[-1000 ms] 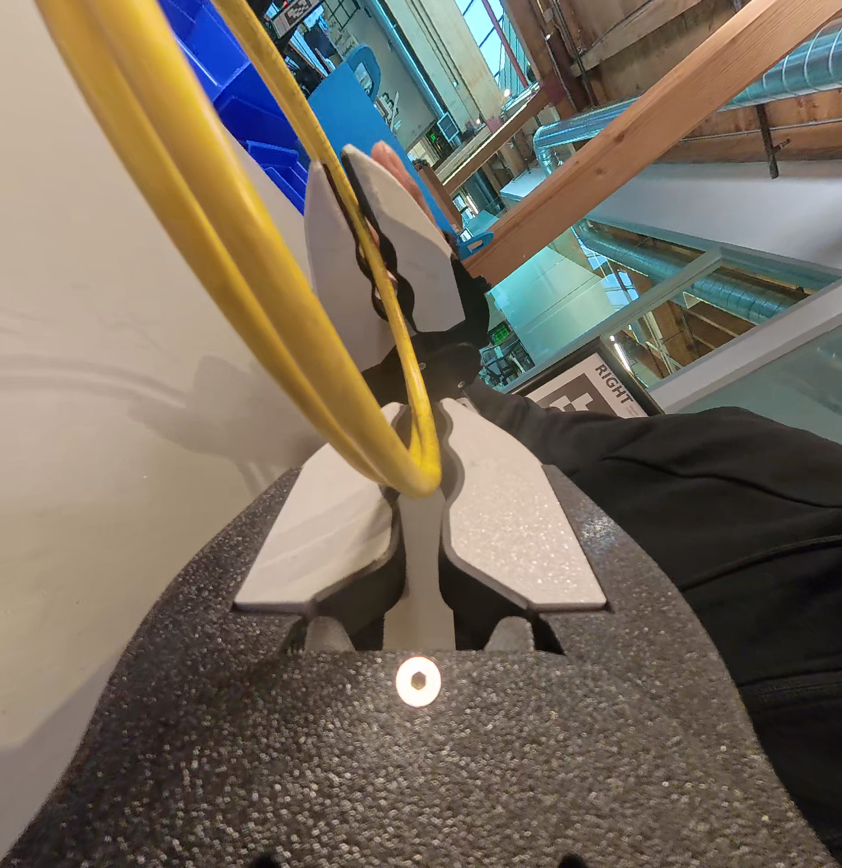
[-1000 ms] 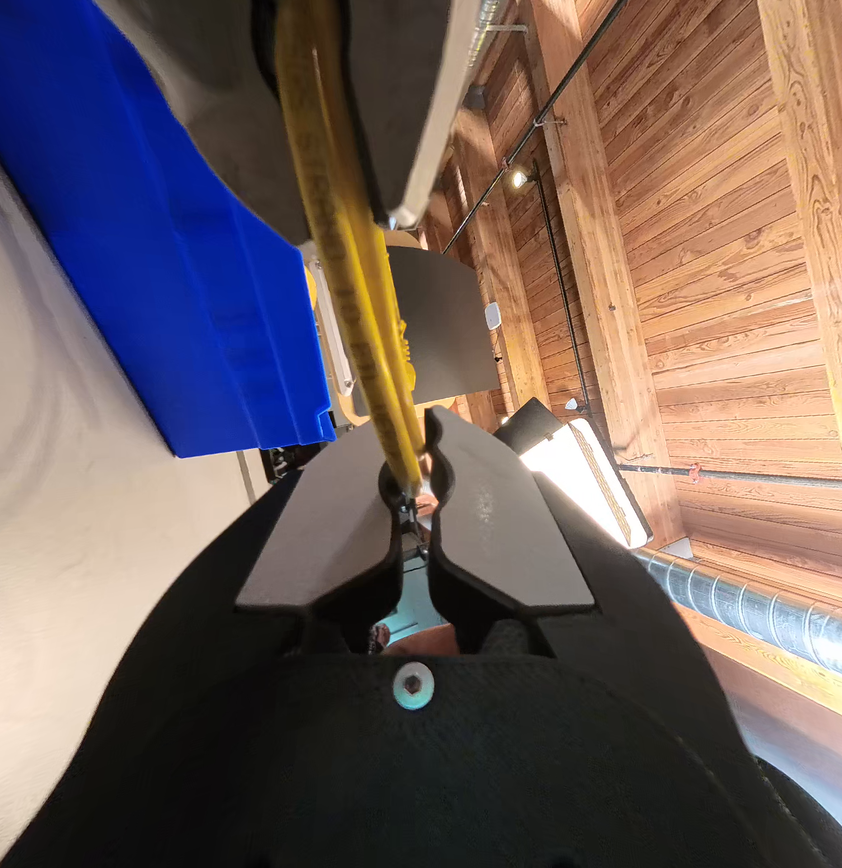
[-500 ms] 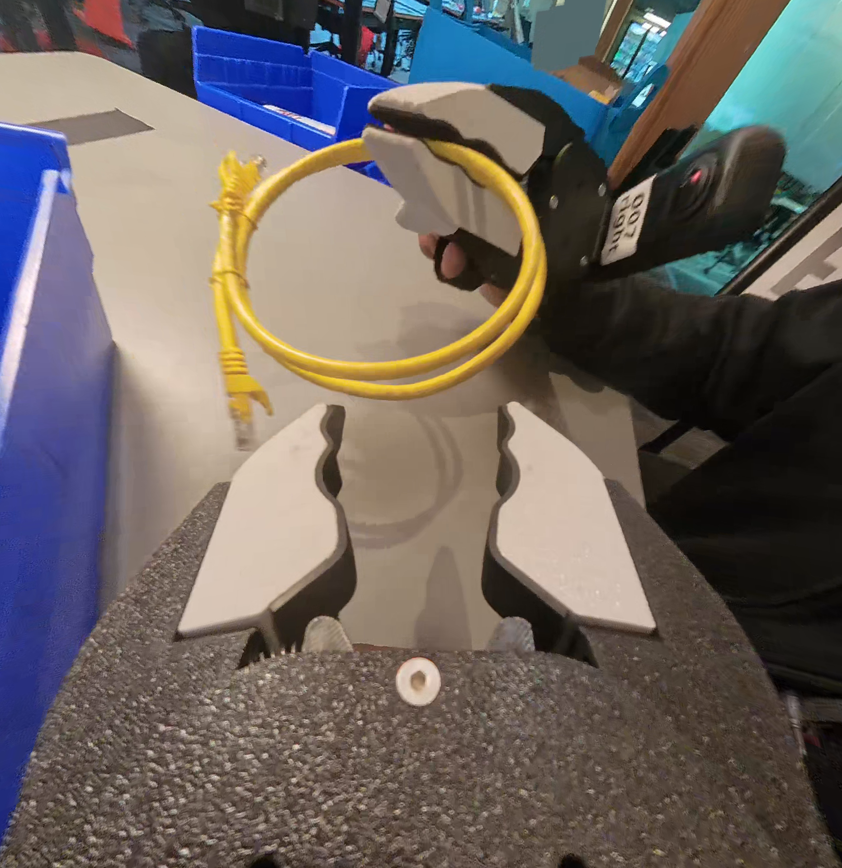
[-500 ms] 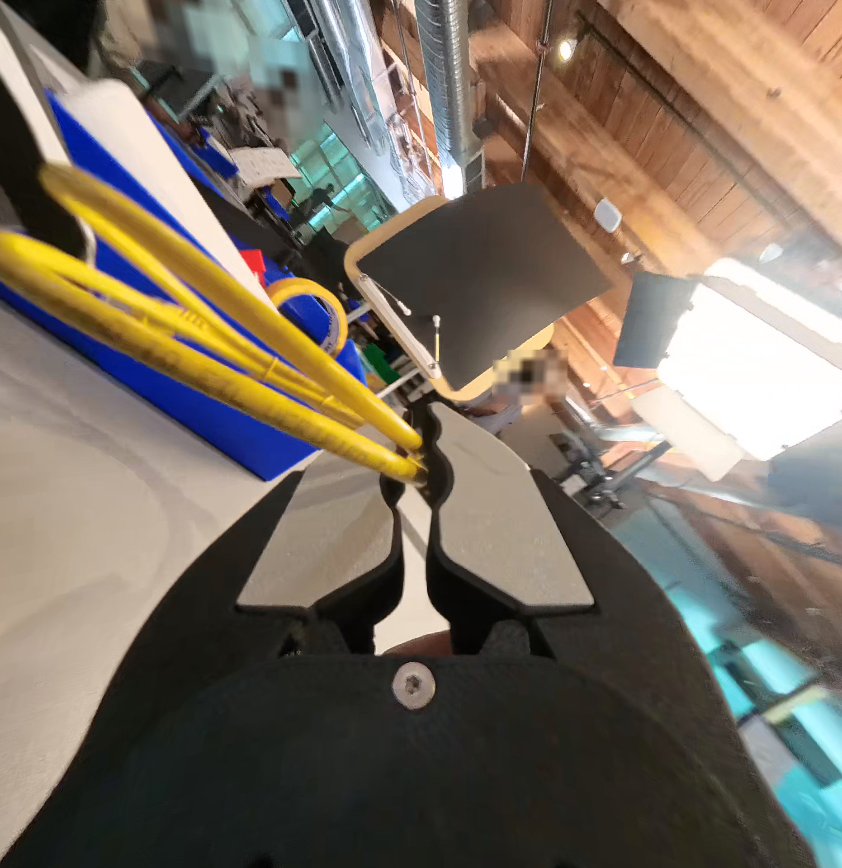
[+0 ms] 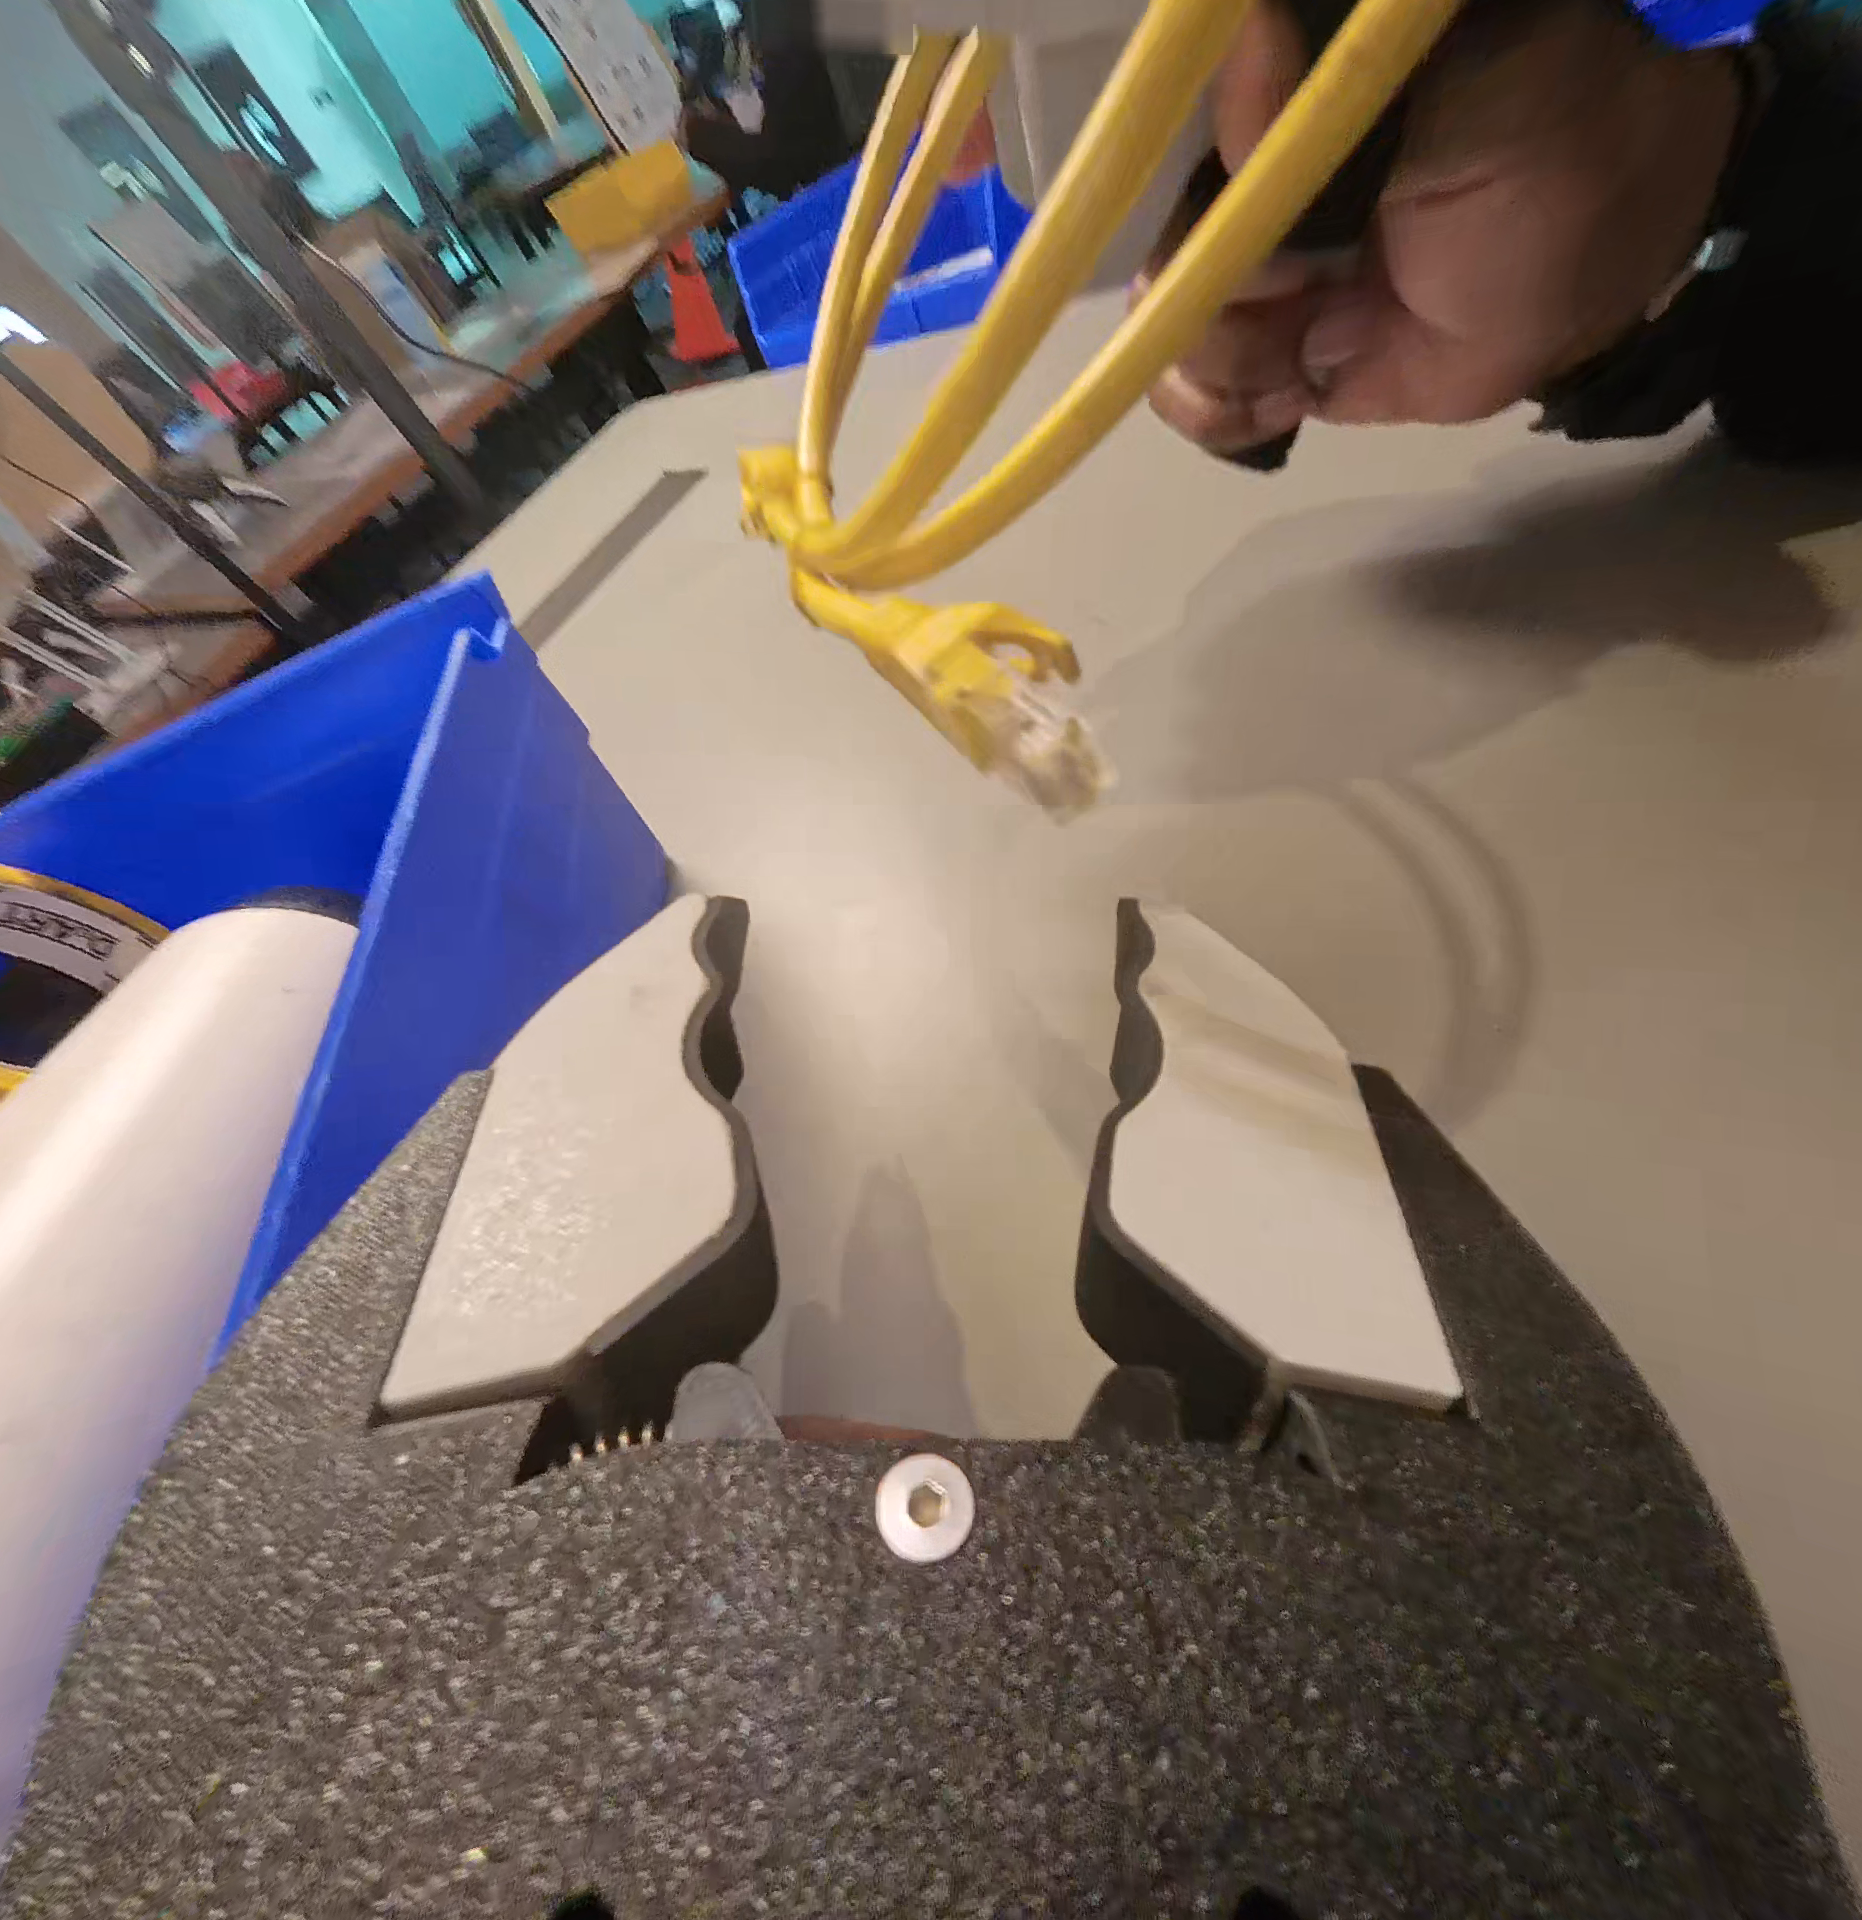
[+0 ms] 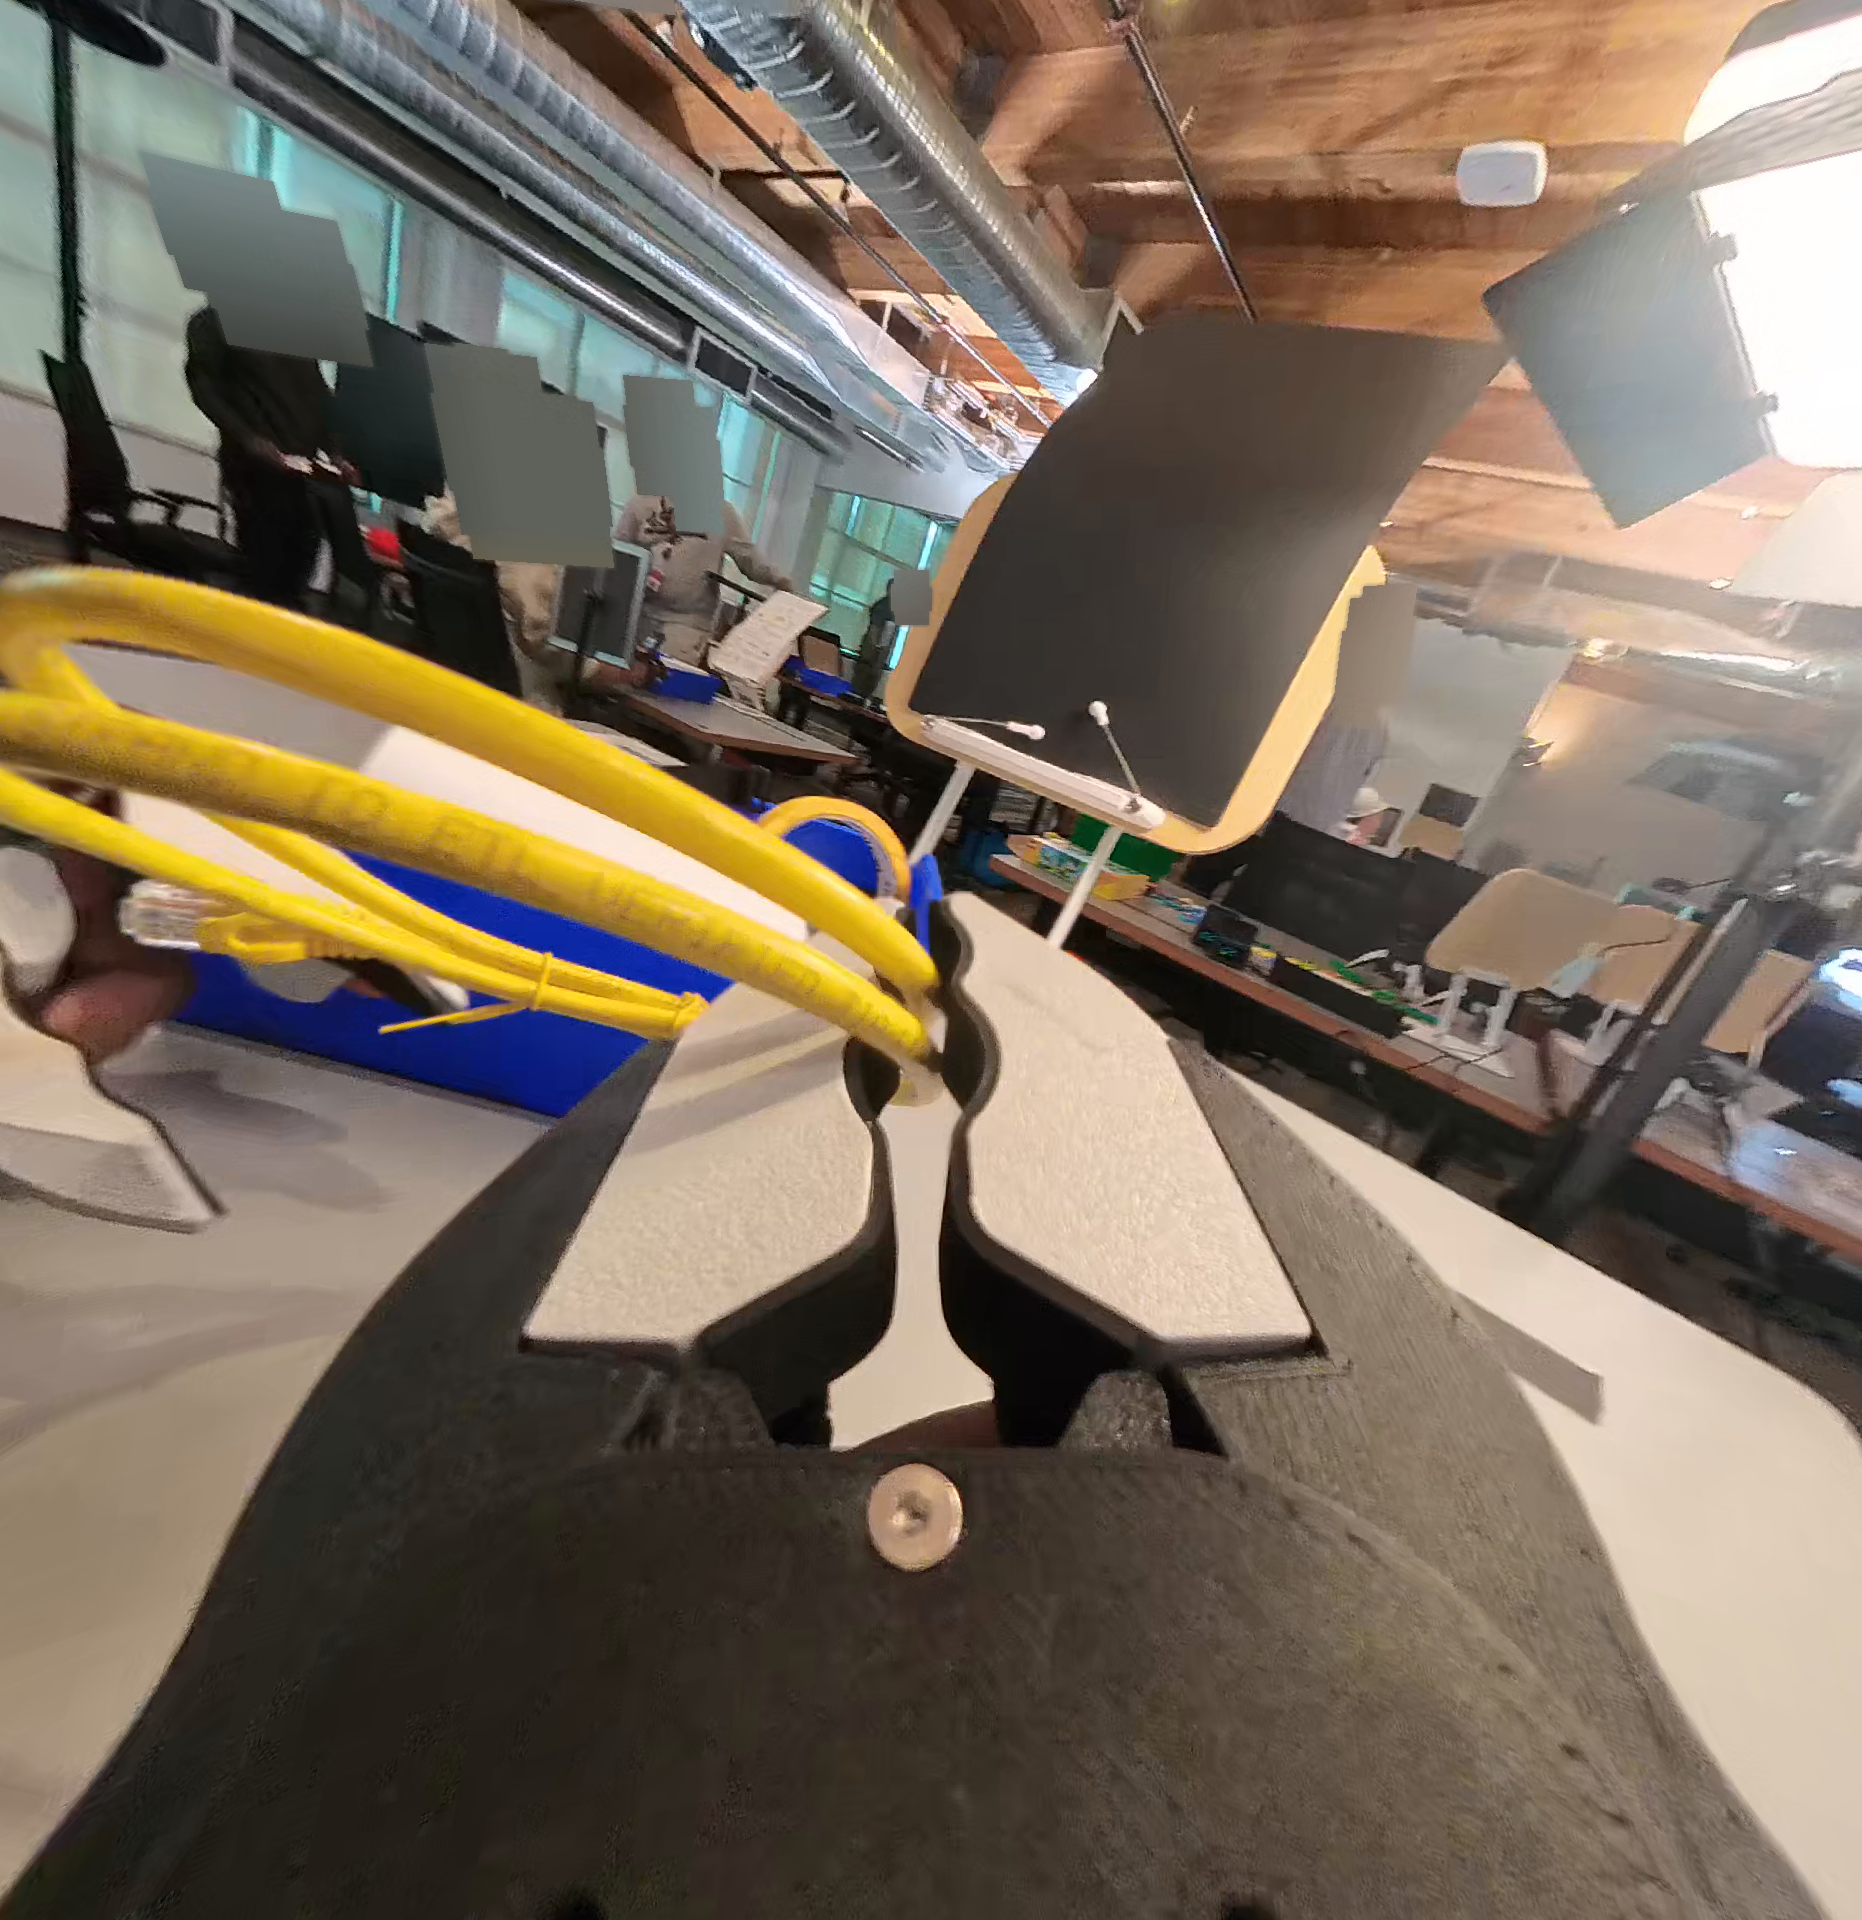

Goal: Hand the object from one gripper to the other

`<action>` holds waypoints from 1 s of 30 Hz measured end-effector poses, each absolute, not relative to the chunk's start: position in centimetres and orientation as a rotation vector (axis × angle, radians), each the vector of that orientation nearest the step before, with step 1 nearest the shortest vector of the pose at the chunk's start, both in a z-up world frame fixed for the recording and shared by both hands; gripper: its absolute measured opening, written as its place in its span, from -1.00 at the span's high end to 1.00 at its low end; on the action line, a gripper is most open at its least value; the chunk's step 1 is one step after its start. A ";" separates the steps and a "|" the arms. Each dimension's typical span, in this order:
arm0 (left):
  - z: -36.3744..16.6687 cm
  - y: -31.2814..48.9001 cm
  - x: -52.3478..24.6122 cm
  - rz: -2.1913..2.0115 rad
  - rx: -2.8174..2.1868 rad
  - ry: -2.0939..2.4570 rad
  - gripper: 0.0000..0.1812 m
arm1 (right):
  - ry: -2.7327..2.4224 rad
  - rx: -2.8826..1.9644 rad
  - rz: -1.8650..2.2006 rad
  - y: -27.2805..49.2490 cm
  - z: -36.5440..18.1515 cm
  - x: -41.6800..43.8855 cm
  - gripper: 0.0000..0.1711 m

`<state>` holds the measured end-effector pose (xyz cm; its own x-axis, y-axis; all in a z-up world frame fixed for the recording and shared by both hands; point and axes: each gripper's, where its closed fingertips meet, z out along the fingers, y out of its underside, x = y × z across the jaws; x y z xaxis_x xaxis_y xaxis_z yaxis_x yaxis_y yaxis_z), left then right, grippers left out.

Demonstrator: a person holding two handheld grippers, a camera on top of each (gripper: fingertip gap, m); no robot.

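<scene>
A coiled yellow network cable (image 6: 491, 821) is pinched between the tips of my right gripper (image 6: 932, 997), which is shut on it; the coil hangs out to the left with a clear plug (image 6: 163, 920) at its end. In the left wrist view the same cable (image 5: 906, 520) hangs from above, its plug (image 5: 1020, 717) dangling over the grey table (image 5: 1270, 831). My left gripper (image 5: 932, 935) is open and empty, its fingers spread below the plug and apart from the cable. A hand (image 5: 1426, 239) holding the right gripper shows at the top right.
A blue bin (image 5: 439, 831) stands close on the left of my left gripper, with a white roll (image 5: 127, 1143) and a roll of tape (image 5: 33, 935) in it. More blue bins (image 5: 906, 260) stand at the table's far side. People and desks stand in the background (image 6: 698, 582). My right fingertips sit around 15 cm from my left ones.
My left gripper let go of the cable, opened, and dropped lower. The right gripper, still shut on the cable, carried it up and away, and both views swung round.
</scene>
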<state>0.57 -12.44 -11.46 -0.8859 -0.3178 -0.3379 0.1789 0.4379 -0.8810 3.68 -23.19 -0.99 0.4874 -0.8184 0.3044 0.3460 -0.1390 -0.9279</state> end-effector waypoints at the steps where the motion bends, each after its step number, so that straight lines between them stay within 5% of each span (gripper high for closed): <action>1: -11.1 -12.5 0.7 -1.470 -0.101 2.188 0.22 | 0.455 -1.364 -1.036 -22.6 -1.1 3.5 0.97; 6: -9.8 -13.0 -0.2 -1.541 0.058 2.035 0.26 | 0.421 -1.427 -0.934 -19.4 -2.6 2.8 0.97; 17: -10.9 -13.7 -0.4 -1.439 0.168 2.005 0.88 | 0.487 -1.550 -0.797 -17.8 -5.7 3.3 0.98; 30: -12.3 -12.5 1.5 -1.425 -0.188 2.272 0.89 | 0.392 -1.881 -1.330 -19.5 -9.3 5.7 0.62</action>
<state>1.52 -12.48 -12.29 -0.8898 -0.3441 -0.2997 0.1201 0.4569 -0.8814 5.67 -19.46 -9.32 0.4037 -0.6389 0.6549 0.1818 -0.6455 -0.7418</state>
